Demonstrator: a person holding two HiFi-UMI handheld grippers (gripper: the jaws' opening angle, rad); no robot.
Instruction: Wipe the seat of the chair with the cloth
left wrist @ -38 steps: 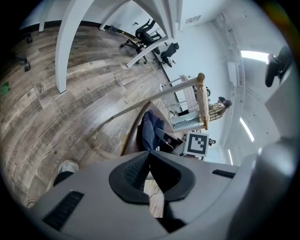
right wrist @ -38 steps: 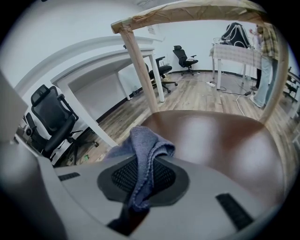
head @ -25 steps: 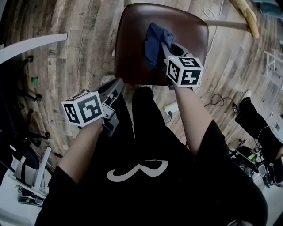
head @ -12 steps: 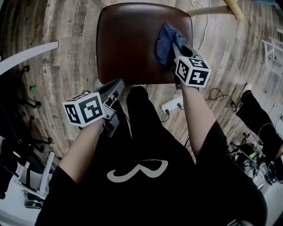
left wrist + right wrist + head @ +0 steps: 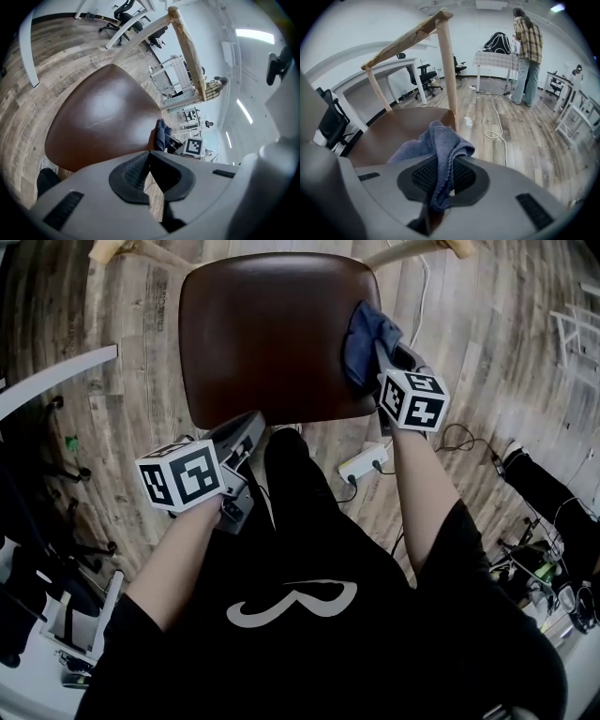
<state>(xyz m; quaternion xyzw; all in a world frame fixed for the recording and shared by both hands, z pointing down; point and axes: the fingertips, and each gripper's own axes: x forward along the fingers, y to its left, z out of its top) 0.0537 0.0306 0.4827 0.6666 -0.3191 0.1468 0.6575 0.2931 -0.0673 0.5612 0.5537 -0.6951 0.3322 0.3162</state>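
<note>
Blue cloth (image 5: 362, 341) pinched in right tool (image 5: 440, 180) at seat (image 5: 262, 334) edge; left tool (image 5: 149, 165) closed, empty.

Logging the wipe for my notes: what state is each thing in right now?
brown glossy chair seat: bare apart from the blue cloth.
blue cloth: bunched, lying on the seat's right side.
right gripper: shut on the blue cloth.
left gripper: shut, empty, held off the seat's near edge.
</note>
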